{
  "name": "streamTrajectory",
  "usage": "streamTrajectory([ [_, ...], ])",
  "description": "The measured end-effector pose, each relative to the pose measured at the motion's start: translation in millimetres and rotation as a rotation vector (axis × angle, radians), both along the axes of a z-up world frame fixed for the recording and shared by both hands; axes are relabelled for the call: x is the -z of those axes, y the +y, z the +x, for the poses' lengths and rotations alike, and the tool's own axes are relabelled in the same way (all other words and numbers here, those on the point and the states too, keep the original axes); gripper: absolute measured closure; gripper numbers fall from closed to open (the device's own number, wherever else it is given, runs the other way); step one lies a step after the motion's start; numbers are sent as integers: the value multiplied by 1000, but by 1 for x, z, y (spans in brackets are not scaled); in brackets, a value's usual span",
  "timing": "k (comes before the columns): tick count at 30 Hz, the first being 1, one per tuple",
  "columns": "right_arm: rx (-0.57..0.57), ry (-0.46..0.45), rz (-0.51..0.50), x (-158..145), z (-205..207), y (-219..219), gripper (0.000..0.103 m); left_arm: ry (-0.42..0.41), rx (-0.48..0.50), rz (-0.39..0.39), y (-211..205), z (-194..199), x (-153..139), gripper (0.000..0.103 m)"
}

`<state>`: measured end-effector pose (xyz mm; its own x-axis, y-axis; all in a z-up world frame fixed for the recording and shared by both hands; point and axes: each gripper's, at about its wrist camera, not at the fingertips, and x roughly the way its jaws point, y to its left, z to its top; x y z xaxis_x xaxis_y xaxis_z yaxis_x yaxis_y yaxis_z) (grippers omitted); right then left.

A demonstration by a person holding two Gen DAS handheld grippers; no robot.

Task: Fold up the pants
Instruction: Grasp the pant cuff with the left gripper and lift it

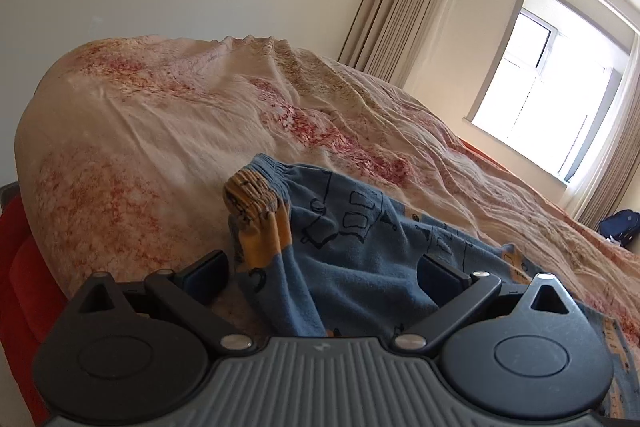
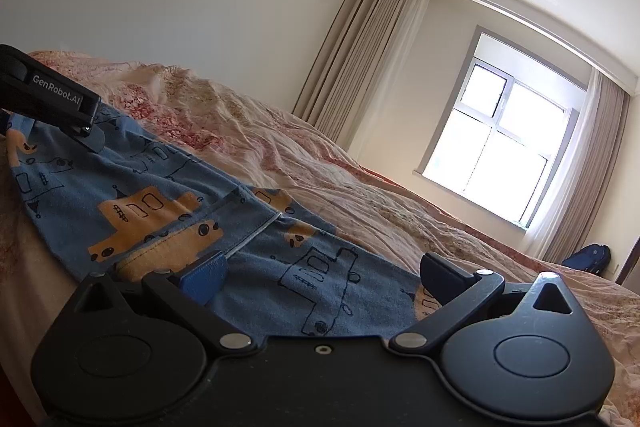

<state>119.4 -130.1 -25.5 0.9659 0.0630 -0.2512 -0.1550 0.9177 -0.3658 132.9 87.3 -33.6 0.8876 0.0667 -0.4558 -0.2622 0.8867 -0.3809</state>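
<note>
Blue pants (image 1: 352,251) with orange and black drawings lie on the bed, bunched at the elastic waistband (image 1: 256,183). My left gripper (image 1: 322,273) is open, its fingers either side of a fold of the pants. My right gripper (image 2: 322,273) is open over another part of the pants (image 2: 168,211), its left fingertip (image 2: 204,277) resting on the cloth near a hem. The left gripper also shows in the right wrist view (image 2: 60,103) at the far left, low over the pants.
The bed (image 1: 160,115) has a wrinkled pink and red floral cover. A red surface (image 1: 20,267) lies beside the bed on the left. Curtains (image 2: 352,51) and a bright window (image 2: 496,155) stand behind. A dark bag (image 2: 588,257) sits on the floor at far right.
</note>
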Motion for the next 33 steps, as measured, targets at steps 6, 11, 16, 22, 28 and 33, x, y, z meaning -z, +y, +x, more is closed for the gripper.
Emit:
streamTrajectory([
  [6, 8, -18, 15, -4, -2, -2, 0, -44, -68, -208, 25, -12, 5, 43],
  [11, 17, -37, 44, -9, -5, -6, 0, -23, -92, -242, 35, -12, 5, 85],
  [16, 24, -56, 82, -16, -9, -11, 0, -86, -52, -107, 11, -14, -25, 90],
  [22, 46, -45, 152, -23, -11, -23, 0, -188, 59, 24, -30, -13, -64, 90],
  [28, 104, -67, 235, -33, -15, -44, 0, -256, 204, 156, -78, -11, -89, 90],
  [33, 269, -110, 412, -50, -15, -92, 0, -284, 350, 252, -123, -6, -100, 90],
])
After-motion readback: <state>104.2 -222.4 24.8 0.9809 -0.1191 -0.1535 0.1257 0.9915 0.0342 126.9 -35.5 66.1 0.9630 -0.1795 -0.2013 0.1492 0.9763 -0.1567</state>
